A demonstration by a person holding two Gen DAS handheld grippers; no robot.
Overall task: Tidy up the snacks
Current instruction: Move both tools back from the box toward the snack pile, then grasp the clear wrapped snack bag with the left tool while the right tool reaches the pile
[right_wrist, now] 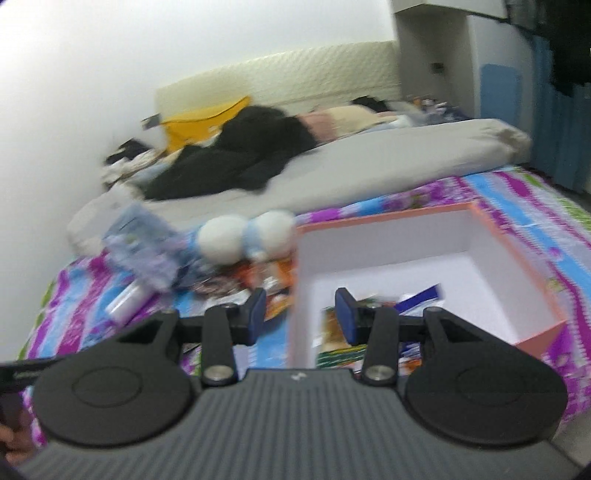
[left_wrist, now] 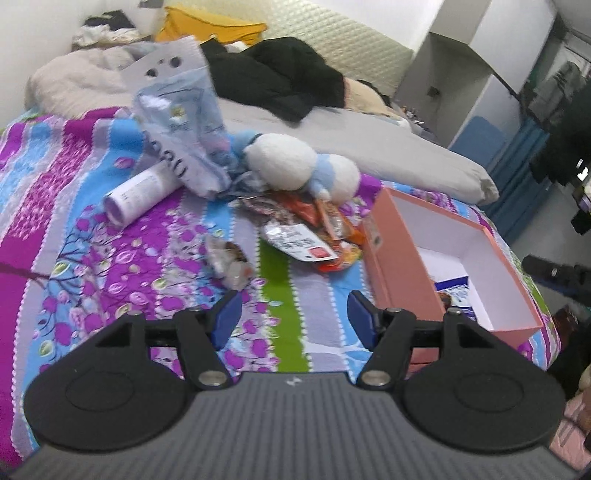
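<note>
A pile of snack packets lies on the patterned bedspread, with one small clear packet apart to its left. A pink box with a white inside stands to the right and holds a few packets. My left gripper is open and empty, low over the bedspread in front of the pile. My right gripper is open and empty, straddling the near left wall of the pink box; packets lie inside, and the pile is left of the box.
A white and blue plush toy, a light blue plastic bag and a white tube lie behind the pile. A grey duvet, black clothes and a yellow pillow lie further back. The bed edge runs along the right.
</note>
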